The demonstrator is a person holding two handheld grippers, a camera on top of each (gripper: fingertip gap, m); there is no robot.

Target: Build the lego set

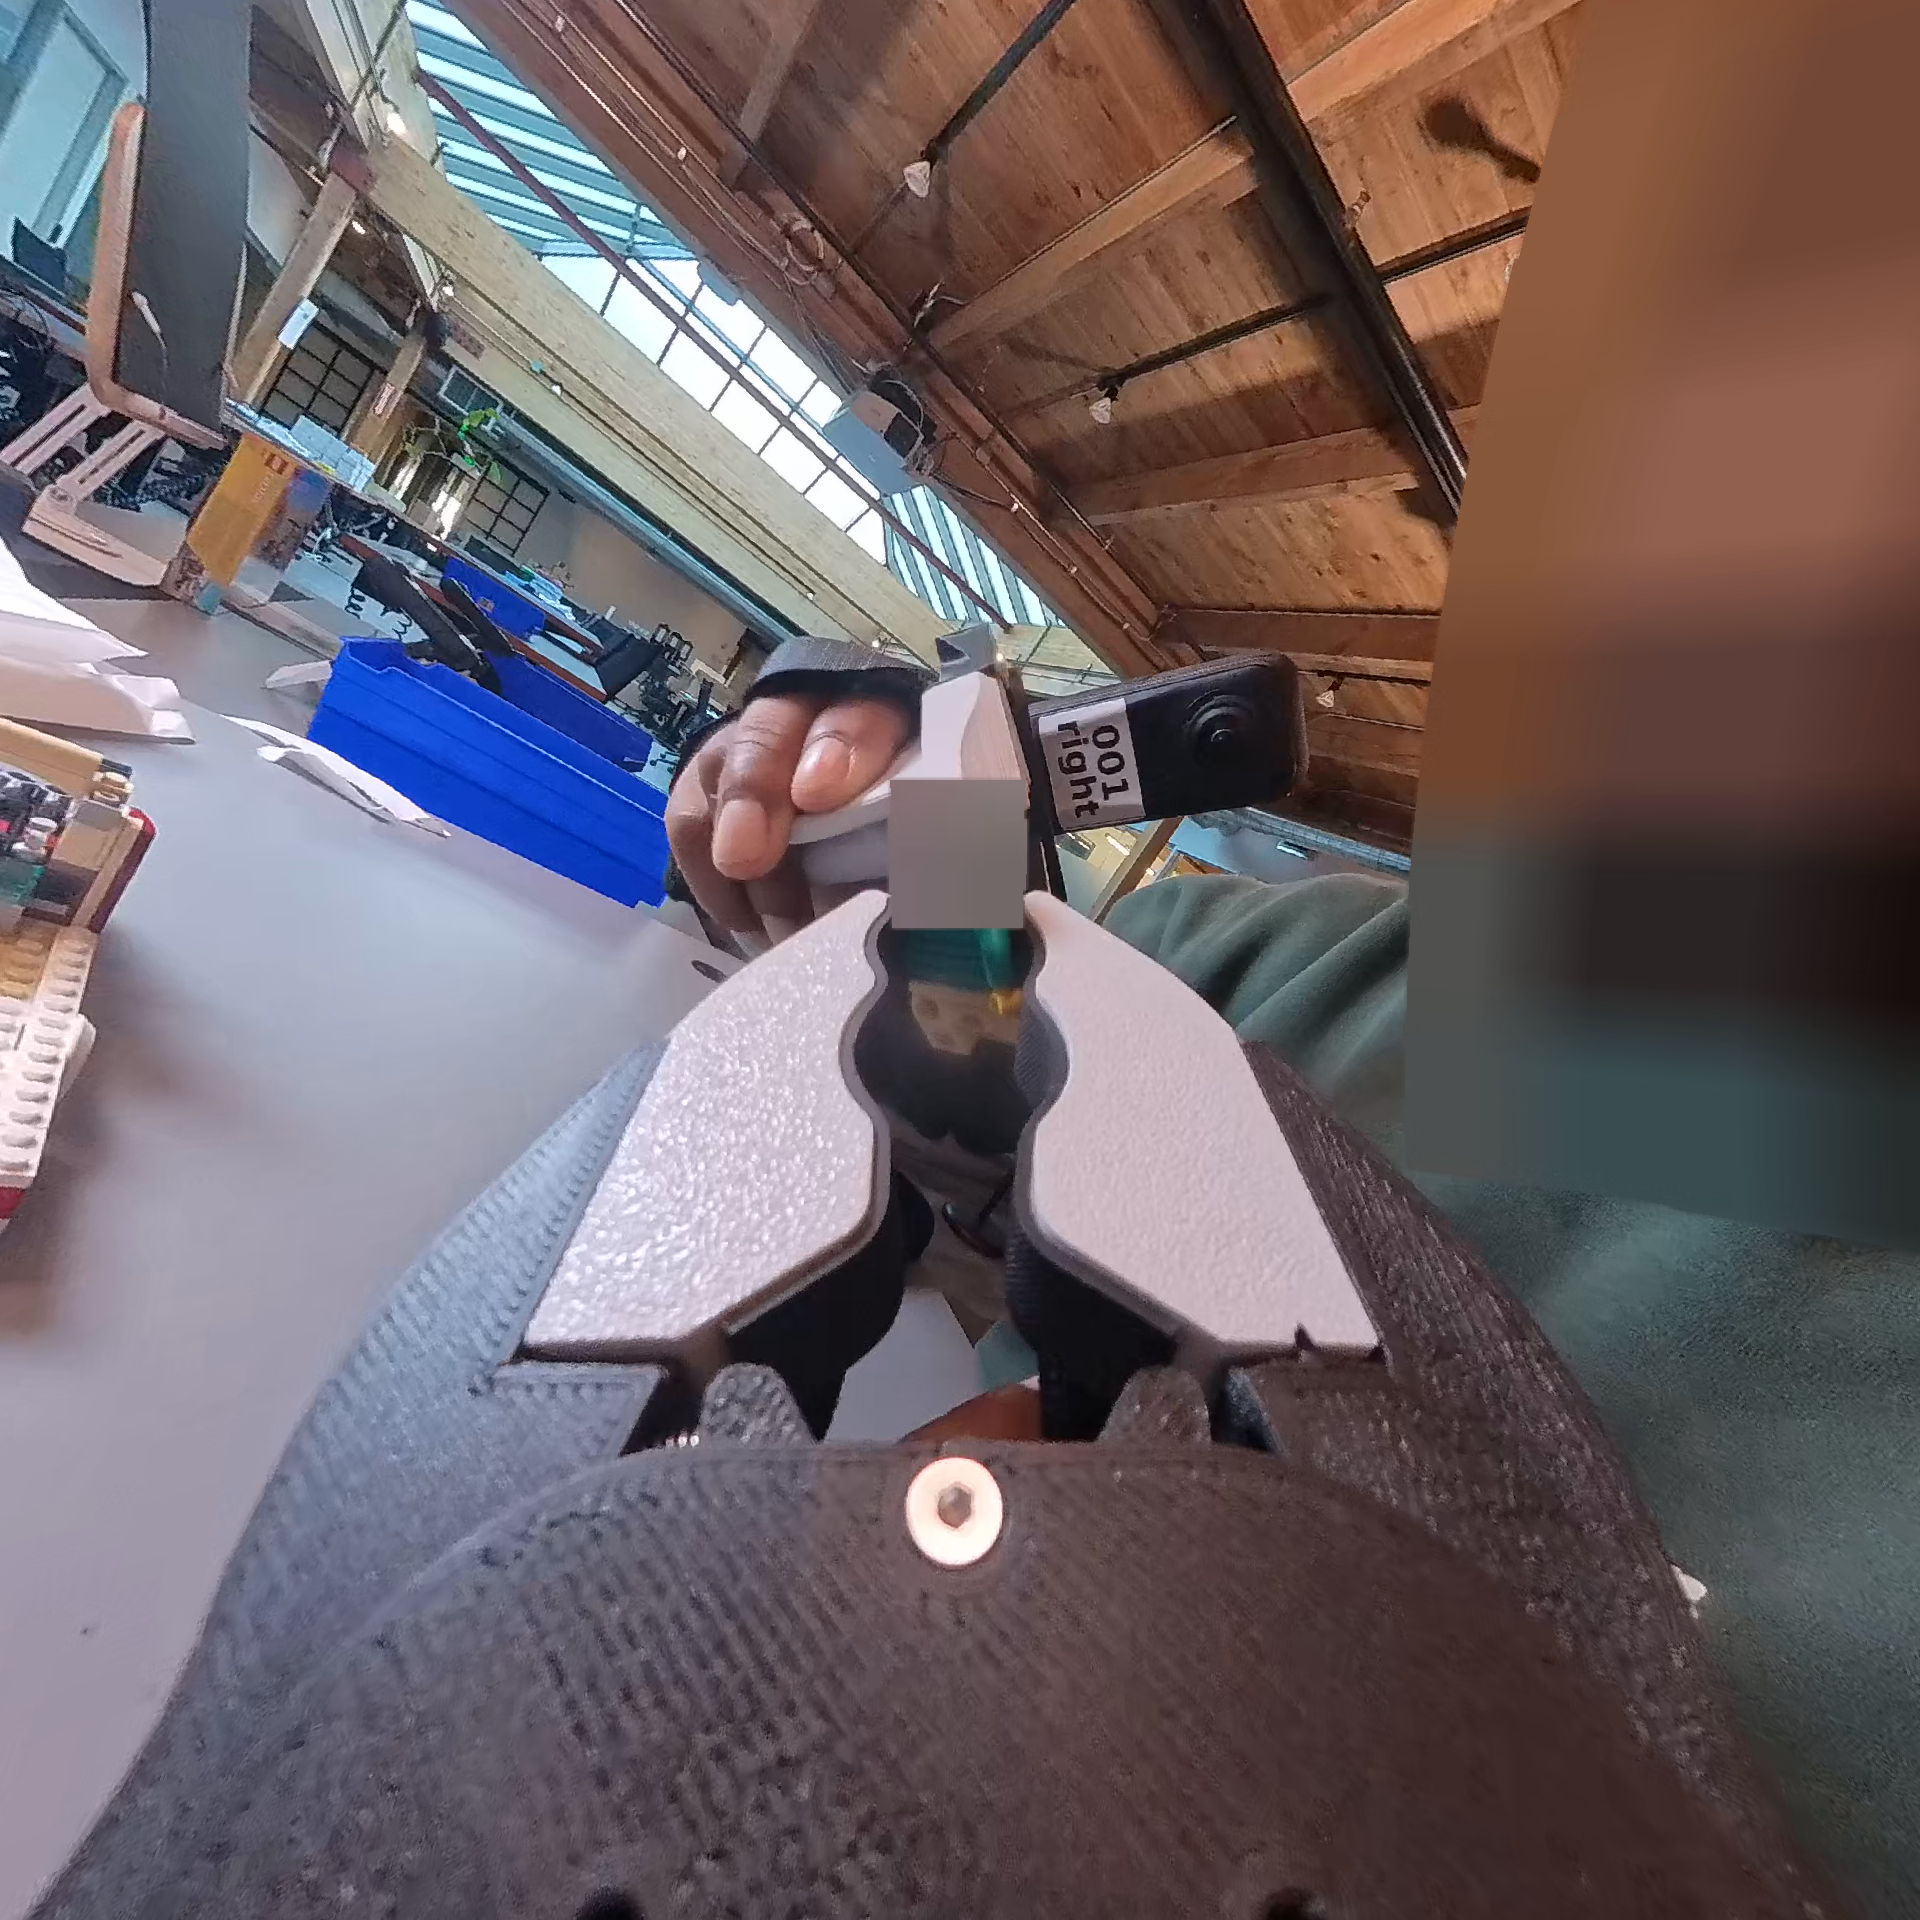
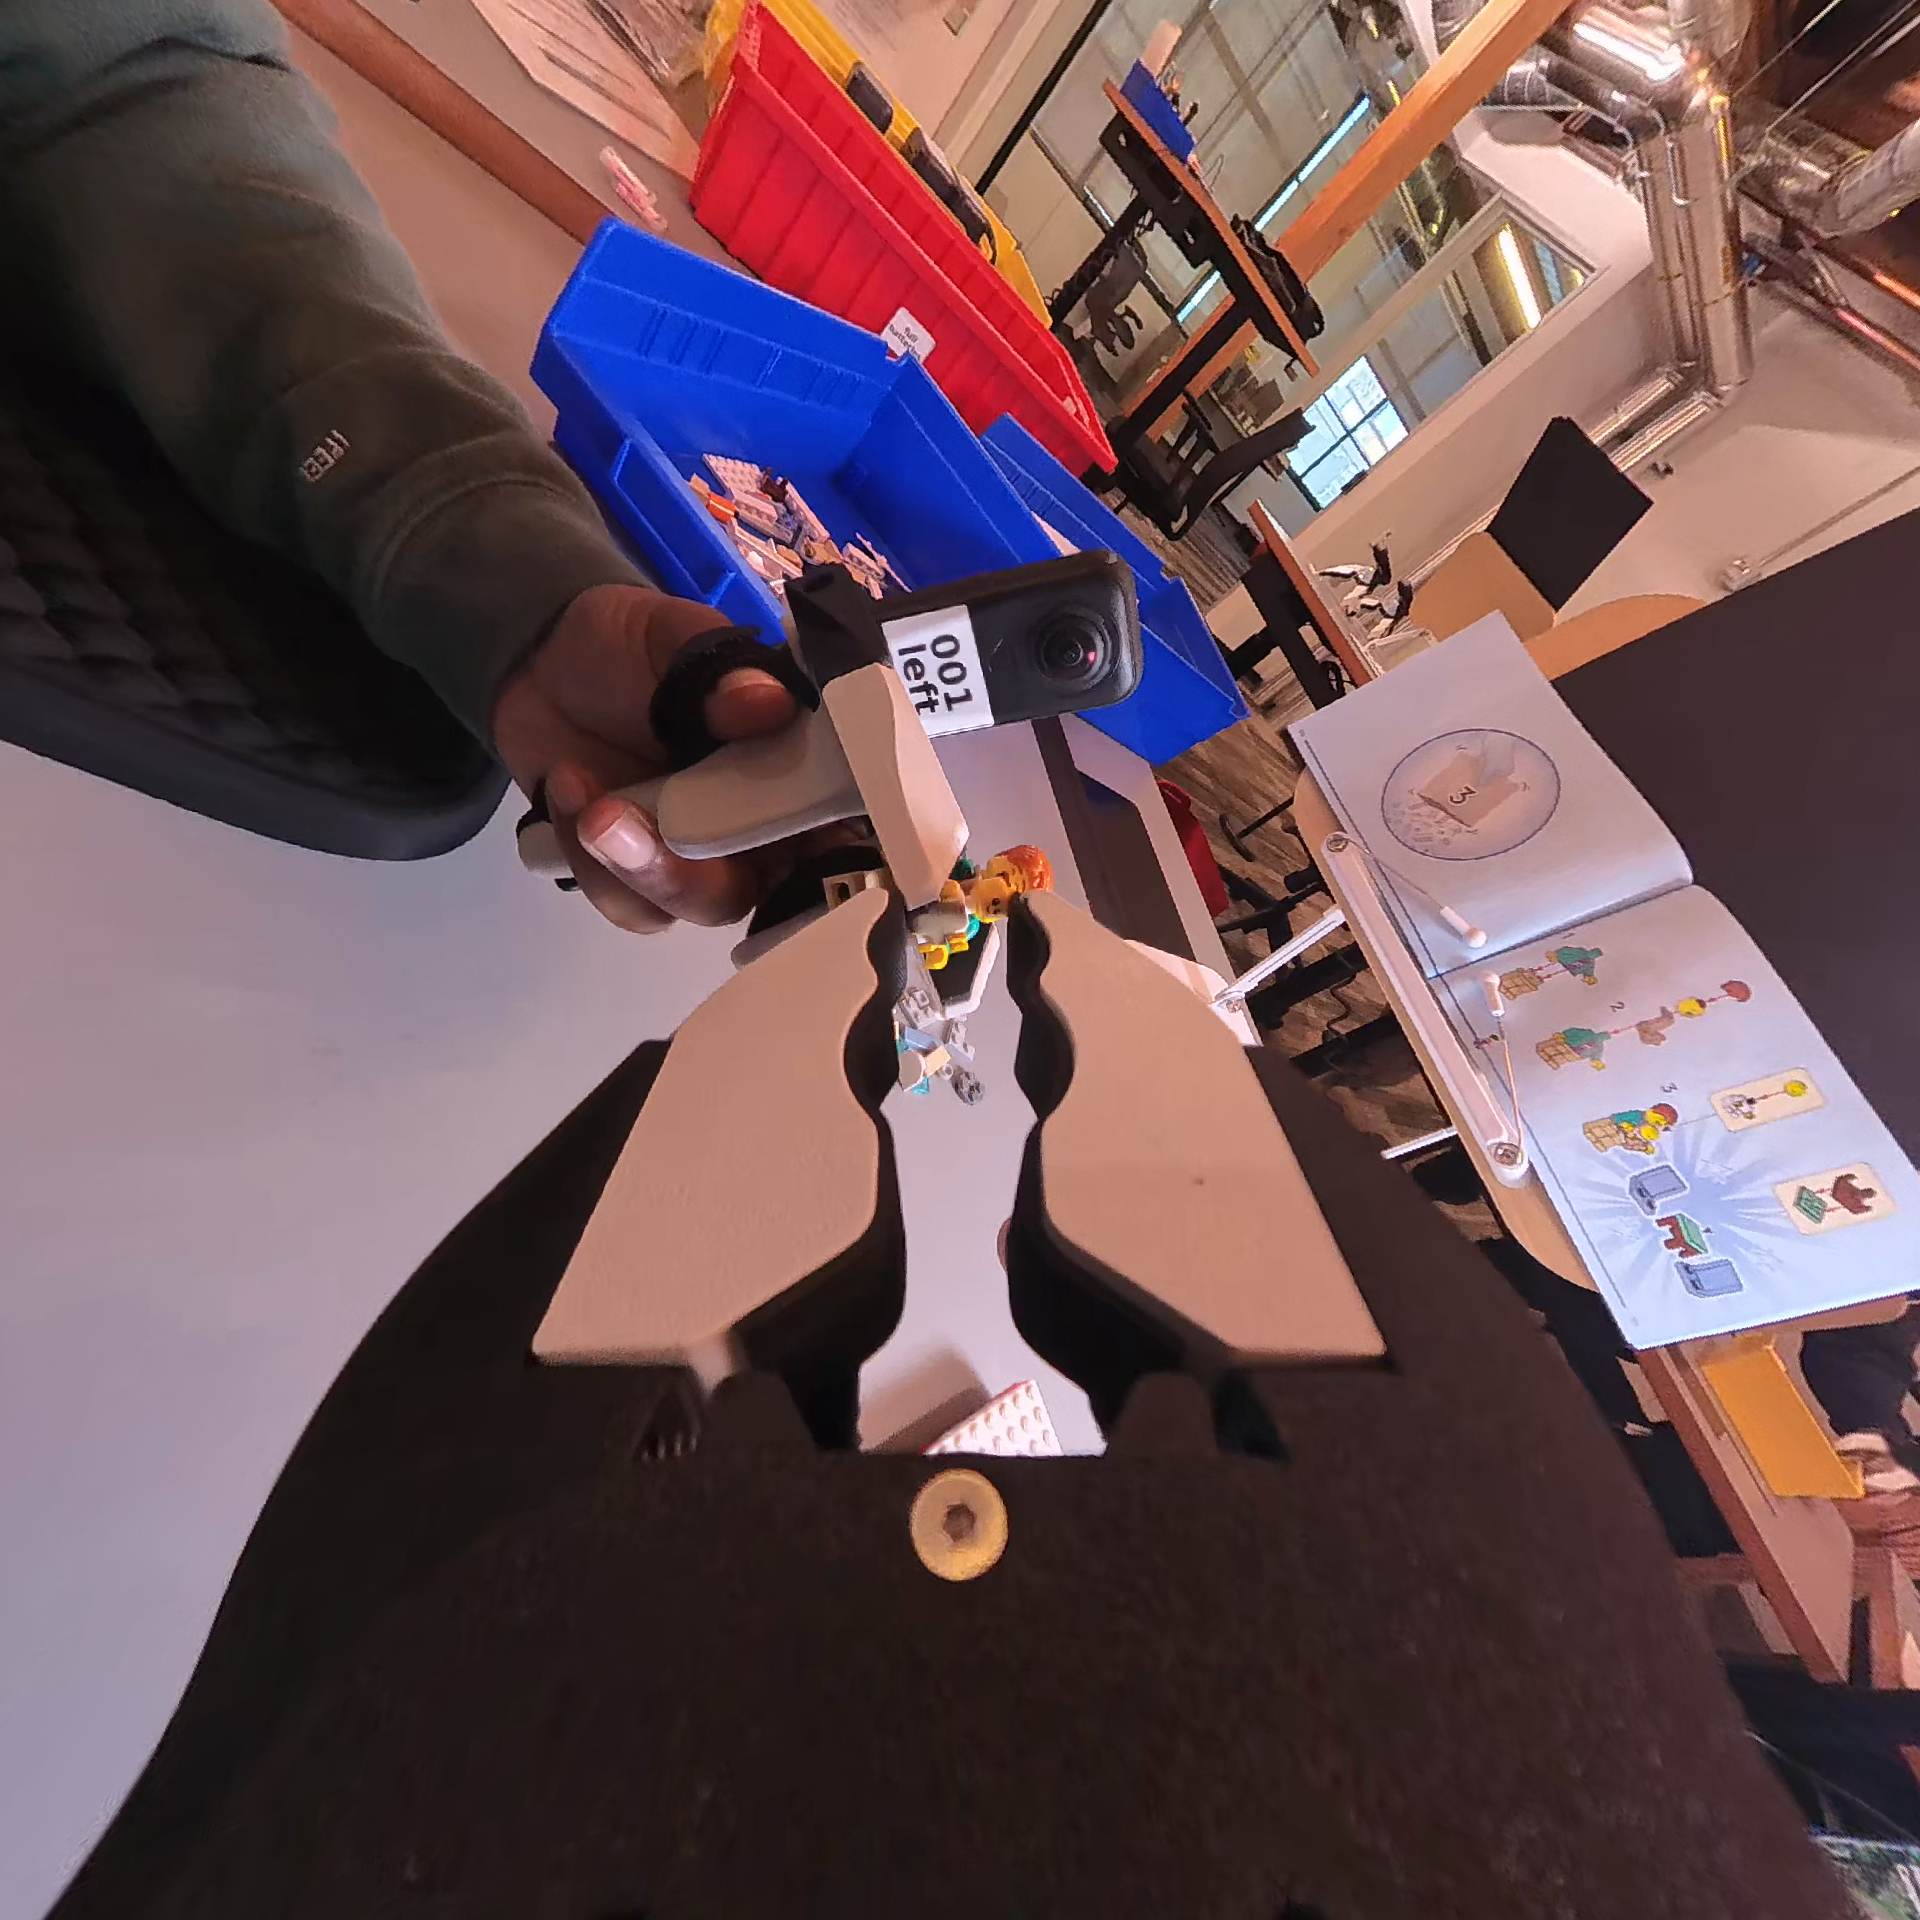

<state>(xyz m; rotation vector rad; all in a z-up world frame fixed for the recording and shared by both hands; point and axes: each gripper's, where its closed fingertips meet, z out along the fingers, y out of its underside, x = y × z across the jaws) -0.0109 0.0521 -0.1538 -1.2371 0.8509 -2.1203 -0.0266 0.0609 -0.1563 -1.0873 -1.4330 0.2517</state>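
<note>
A lego minifigure with a teal torso [image 1: 956, 940] and orange hair [image 2: 1023, 868] is held in the air above the grey table [image 1: 260, 1091]. My left gripper [image 1: 956, 920] is shut on its torso, with the tan legs pointing back between the fingers. A mosaic patch hides its head in the left wrist view. My right gripper [image 2: 953, 909] faces the left one [image 2: 904, 810], and its jaws stand narrowly apart on either side of the figure. I cannot tell whether they press on it. In the left wrist view, a hand holds the right gripper's handle [image 1: 883, 821].
A blue bin with loose lego pieces [image 2: 790, 520] and a red bin [image 2: 883, 260] stand behind. An open instruction booklet [image 2: 1610, 1091] rests on a stand at the right. A partial build [image 1: 52, 935] and white bags [image 1: 62, 665] lie at the left. A white plate [image 2: 997, 1429] lies below. The tips of both grippers are at nearly the same place. Both grippers' tips are roughly 25 cm from the partial build [image 1: 52, 935].
</note>
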